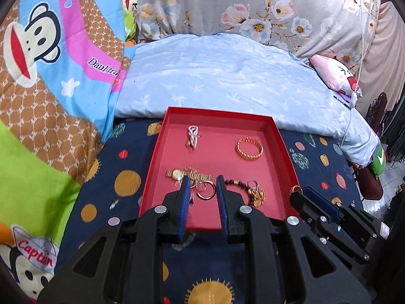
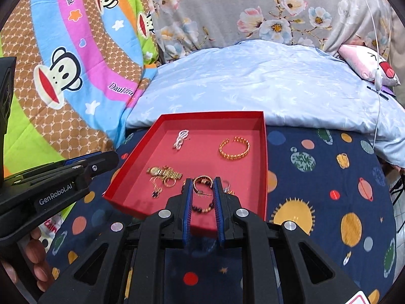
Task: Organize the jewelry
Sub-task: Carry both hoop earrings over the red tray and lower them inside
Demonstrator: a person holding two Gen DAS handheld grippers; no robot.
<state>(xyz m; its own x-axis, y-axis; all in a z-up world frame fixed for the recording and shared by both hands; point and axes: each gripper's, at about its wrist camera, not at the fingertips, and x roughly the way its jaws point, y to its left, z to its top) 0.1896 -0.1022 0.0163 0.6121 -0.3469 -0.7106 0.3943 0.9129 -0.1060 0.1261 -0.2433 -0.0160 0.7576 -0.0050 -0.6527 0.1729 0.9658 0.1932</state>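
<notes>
Ribbed blue gripper pads (image 1: 186, 195) over matte red tray (image 1: 217, 116)

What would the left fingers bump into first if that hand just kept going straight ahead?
Probably the gold hoop earring lying in the red tray, which sits right between the left fingers in view. Depth is hard to judge; they seem to hover above it.

Black plastic grippers (image 1: 202, 185) (image 2: 202, 185) with blue ribbed pads (image 2: 187, 210), silver round screws, triangular cut-outs; white "GenRobot.AI" lettering on the left one (image 2: 96, 163).
</notes>
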